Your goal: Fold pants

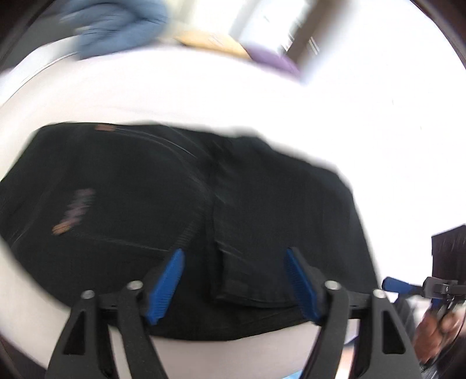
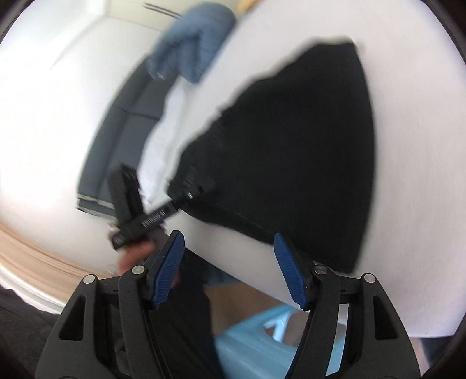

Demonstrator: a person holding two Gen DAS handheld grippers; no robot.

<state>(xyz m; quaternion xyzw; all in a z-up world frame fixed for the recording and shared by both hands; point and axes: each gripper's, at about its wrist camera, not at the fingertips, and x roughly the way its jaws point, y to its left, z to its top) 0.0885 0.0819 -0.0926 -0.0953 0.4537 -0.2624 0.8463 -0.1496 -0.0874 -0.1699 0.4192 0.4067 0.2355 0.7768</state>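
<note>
The black pants (image 1: 180,221) lie folded in a compact bundle on the white table (image 1: 204,96). My left gripper (image 1: 234,256) is open and empty, just above the near edge of the bundle. In the right wrist view the pants (image 2: 291,145) lie ahead on the table (image 2: 413,175). My right gripper (image 2: 228,242) is open and empty, over the table's near edge, apart from the pants. The left gripper (image 2: 192,192) shows there at the pants' left edge. The right gripper also shows at the left wrist view's right edge (image 1: 390,284). Both views are blurred.
A blue garment (image 1: 116,26) lies at the table's far side, also seen in the right wrist view (image 2: 189,46). A light blue plastic stool (image 2: 262,341) stands below the table edge. A purple item (image 1: 276,61) lies beyond the table.
</note>
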